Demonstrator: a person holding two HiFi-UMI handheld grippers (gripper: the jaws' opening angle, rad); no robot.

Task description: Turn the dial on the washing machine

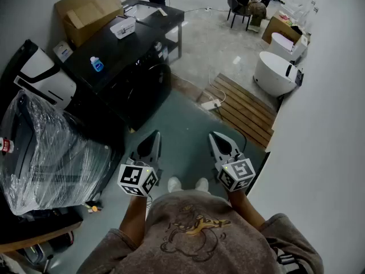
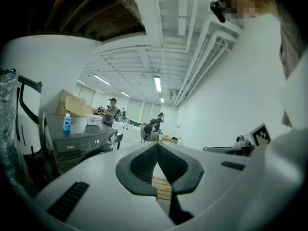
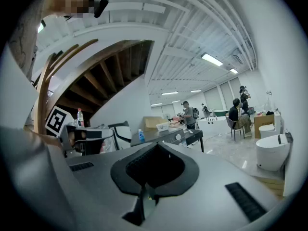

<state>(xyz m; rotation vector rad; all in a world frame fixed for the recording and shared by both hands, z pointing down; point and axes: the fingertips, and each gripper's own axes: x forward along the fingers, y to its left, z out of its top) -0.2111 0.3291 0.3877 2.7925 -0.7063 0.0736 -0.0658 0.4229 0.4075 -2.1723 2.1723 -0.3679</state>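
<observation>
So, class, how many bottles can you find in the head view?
2. A blue bottle stands on top of the dark washing machine; a red-capped bottle shows at the left edge, beside the plastic-wrapped bundle. More could be hidden in the far clutter.

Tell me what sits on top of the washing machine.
On the washing machine stand a blue bottle and a white container; a cardboard box lies at its far end. What they hold is hidden.

Washing machine [image 1: 145, 90] was black; bottle [image 1: 97, 64] blue. Left gripper [image 1: 153, 137] and right gripper [image 1: 216, 137] were grey, bearing black-and-white square markers. Floor [image 1: 188, 119] was grey-green.
</observation>
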